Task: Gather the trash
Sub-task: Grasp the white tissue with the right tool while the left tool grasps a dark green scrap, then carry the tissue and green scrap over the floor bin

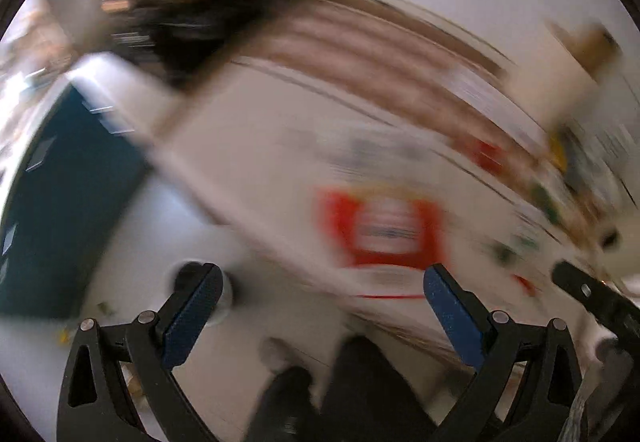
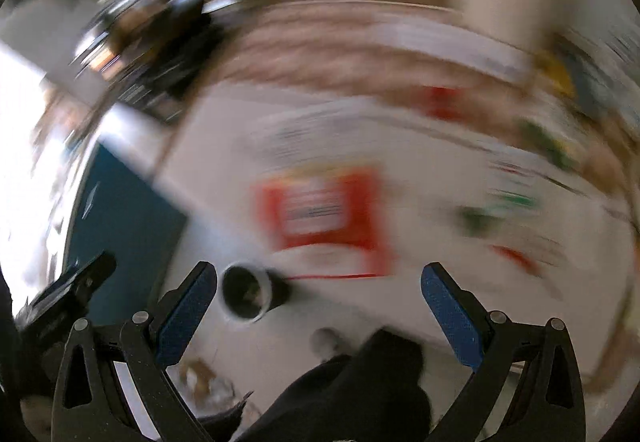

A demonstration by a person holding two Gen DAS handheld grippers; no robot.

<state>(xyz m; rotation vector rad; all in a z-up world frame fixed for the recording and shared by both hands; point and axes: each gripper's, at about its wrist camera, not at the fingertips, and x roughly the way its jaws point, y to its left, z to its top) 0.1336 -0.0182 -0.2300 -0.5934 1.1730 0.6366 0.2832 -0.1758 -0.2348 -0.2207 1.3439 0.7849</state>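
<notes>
Both views are heavily motion-blurred. My left gripper point(image 1: 322, 292) is open and empty above the white table's point(image 1: 256, 145) near edge. My right gripper point(image 2: 318, 290) is open and empty too. A red and white packet point(image 1: 384, 230) lies on the table ahead of both grippers; it also shows in the right wrist view point(image 2: 324, 213). A dark paper cup point(image 2: 250, 292) lies on its side just right of my right gripper's left finger point(image 2: 182, 318). Small green and red scraps point(image 2: 500, 217) lie blurred at the table's right.
A dark blue panel point(image 1: 68, 209) stands at the left beyond the table edge. Brown blurred shelving or boxes point(image 1: 360, 41) run along the far side. A dark clothed leg point(image 1: 360, 390) is below the grippers. Crumpled brown scraps point(image 2: 204, 382) lie on the floor.
</notes>
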